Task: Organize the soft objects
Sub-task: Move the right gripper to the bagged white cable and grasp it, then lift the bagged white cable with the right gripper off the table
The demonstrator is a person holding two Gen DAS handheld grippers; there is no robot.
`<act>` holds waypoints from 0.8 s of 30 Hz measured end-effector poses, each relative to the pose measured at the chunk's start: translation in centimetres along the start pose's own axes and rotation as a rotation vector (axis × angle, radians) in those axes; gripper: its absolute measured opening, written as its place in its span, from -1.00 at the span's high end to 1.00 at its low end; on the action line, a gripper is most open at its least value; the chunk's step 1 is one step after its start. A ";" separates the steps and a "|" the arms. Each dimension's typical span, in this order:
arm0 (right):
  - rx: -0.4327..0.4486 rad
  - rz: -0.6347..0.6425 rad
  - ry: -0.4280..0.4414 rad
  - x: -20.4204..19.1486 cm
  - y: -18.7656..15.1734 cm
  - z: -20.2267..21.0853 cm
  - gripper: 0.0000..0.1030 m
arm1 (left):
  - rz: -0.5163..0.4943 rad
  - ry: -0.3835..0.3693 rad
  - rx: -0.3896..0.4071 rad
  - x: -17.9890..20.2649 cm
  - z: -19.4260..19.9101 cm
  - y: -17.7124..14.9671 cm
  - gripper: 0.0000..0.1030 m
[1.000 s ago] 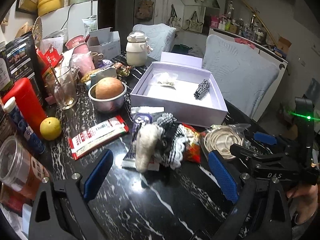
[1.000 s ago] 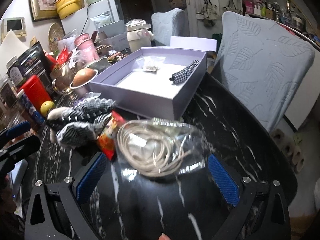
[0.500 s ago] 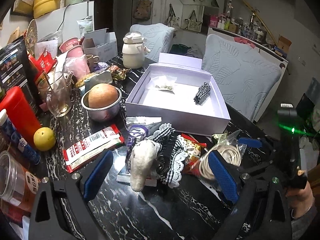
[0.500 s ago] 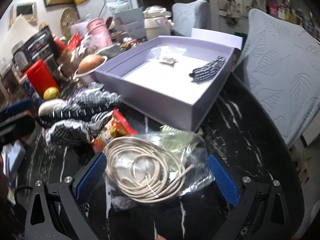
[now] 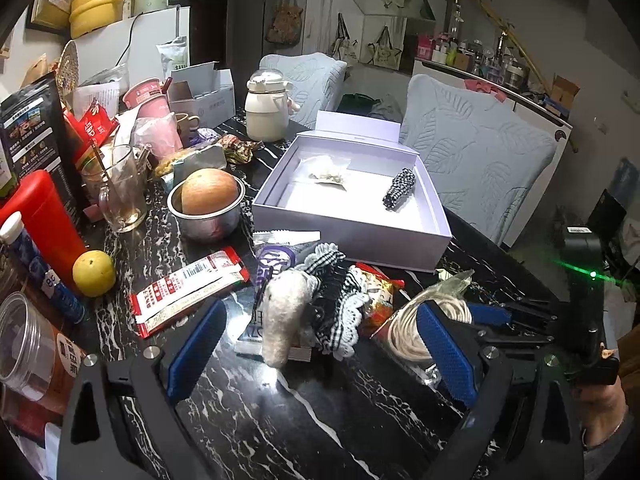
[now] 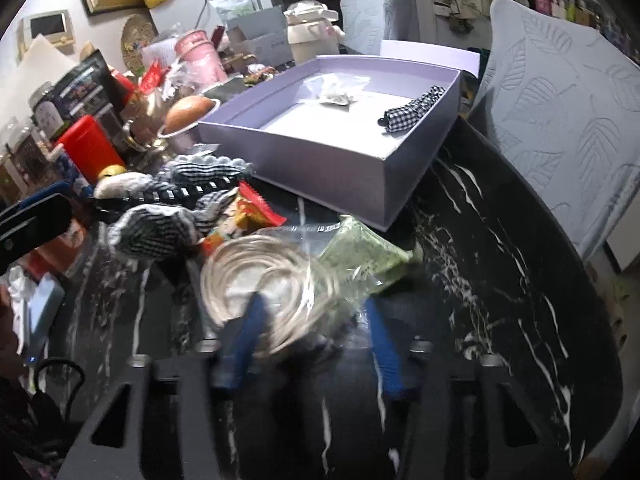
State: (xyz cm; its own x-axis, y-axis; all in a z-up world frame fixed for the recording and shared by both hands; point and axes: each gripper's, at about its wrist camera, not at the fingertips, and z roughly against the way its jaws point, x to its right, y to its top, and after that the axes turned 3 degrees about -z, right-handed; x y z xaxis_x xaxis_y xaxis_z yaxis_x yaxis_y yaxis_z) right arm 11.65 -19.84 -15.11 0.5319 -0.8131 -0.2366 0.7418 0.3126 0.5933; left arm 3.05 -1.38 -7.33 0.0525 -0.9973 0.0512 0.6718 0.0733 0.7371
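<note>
change since earlier frame: right gripper (image 6: 316,320) jaws just closed inward around clear bag of coiled cream cord (image 6: 272,276).
right gripper: pinching bag.
left gripper (image 5: 320,356): open, empty.
bag location: black marble table (image 5: 320,420), near lilac box (image 5: 360,232).

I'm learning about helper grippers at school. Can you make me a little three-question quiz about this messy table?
1. True or false: the lavender box is empty.
2. What is the right gripper closing its fingers around?
A) the yellow fruit
B) the clear bag of coiled cord
C) the white fuzzy toy
3. What sits in the metal bowl?

Key
1. False: a checkered hair tie and a small clear packet lie inside.
2. B
3. A round orange-brown fruit.
</note>
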 end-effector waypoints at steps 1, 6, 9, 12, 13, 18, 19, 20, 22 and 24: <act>0.004 -0.004 -0.001 -0.1 -0.2 0.3 0.39 | 0.000 -0.005 -0.003 0.1 0.1 -0.1 -0.89; 0.024 -0.034 -0.020 0.0 -1.3 2.0 0.48 | -0.009 -0.015 0.007 0.7 1.1 -0.6 -0.89; 0.028 -0.067 -0.017 0.8 -2.3 3.1 0.48 | -0.014 -0.023 0.019 1.1 1.7 -0.9 -0.89; 0.037 -0.086 -0.011 1.3 -3.3 4.3 0.48 | -0.018 -0.034 0.020 1.5 2.0 -1.2 -0.89; 0.040 -0.089 -0.012 1.5 -3.6 4.6 0.48 | -0.020 -0.041 0.018 1.7 2.1 -1.3 -0.89; 0.037 -0.108 -0.052 2.4 -5.0 5.9 0.47 | -0.052 -0.055 0.010 3.1 2.2 -1.8 -0.89; 0.037 -0.113 -0.065 2.6 -5.3 6.1 0.42 | -0.056 -0.061 0.010 3.3 2.3 -1.9 -0.89; 0.038 -0.117 -0.078 2.8 -5.5 6.3 0.33 | -0.060 -0.068 0.008 3.6 2.3 -2.0 -0.89; 0.044 -0.123 -0.101 3.0 -5.8 6.7 0.01 | -0.065 -0.077 0.003 4.0 2.3 -2.2 -0.89; 0.075 -0.131 -0.105 3.0 -5.9 7.1 -0.75 | -0.067 -0.083 -0.005 4.2 2.2 -2.5 -0.89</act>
State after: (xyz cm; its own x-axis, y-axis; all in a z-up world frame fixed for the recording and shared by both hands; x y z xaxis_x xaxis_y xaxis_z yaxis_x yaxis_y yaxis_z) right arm 5.96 -27.61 -13.80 0.3844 -0.8924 -0.2364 0.7674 0.1666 0.6191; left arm -0.02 -5.77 -7.45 -0.0539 -0.9968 0.0583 0.6757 0.0066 0.7371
